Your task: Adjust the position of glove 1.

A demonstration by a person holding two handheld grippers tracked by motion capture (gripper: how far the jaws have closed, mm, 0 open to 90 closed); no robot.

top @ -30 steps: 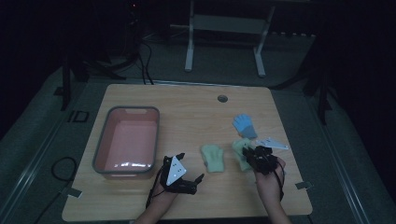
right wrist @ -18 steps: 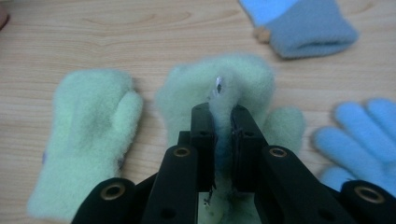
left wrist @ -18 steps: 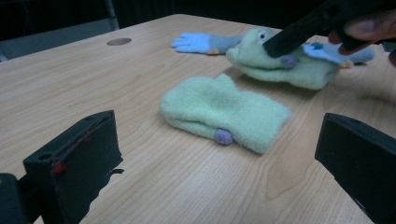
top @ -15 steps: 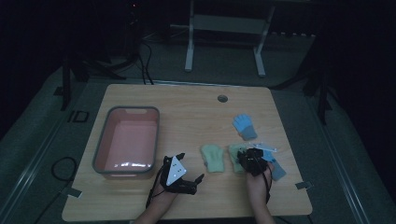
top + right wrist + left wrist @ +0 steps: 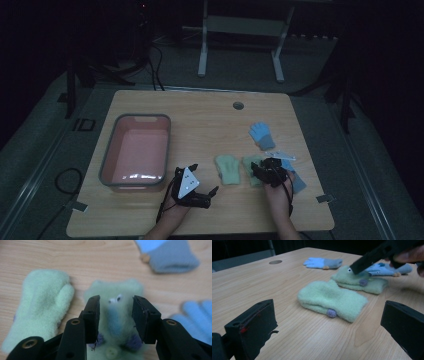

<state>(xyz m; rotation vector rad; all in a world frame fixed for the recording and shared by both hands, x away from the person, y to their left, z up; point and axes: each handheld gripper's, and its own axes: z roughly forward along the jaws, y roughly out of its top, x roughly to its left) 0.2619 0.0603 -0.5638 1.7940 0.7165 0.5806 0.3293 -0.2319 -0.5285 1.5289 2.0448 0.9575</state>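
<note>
Two pale green mittens lie side by side on the wooden table point(image 5: 200, 115). The plain one point(image 5: 227, 169) point(image 5: 329, 297) point(image 5: 42, 305) is on the left. The one with small eyes point(image 5: 130, 286) point(image 5: 372, 285) lies under my right gripper point(image 5: 267, 170) point(image 5: 115, 300). That gripper points down at it, and its jaws have just been opening. They now stand apart on either side of the mitten's face, with no pad pressing on it. My left gripper point(image 5: 196, 192) point(image 5: 328, 305) rests low on the table in front of the plain mitten, jaws wide open and empty.
A pink tub point(image 5: 116, 150) with a grey rim stands at the left. One blue glove point(image 5: 260, 134) point(image 5: 322, 263) point(image 5: 167, 255) lies farther back. A second blue glove point(image 5: 296, 176) point(image 5: 197, 315) lies right of my right hand. A round hole point(image 5: 238, 105) is in the table's far part.
My right gripper has shifted a little left and come down over the green mitten with eyes. The left gripper has stayed where it was.
</note>
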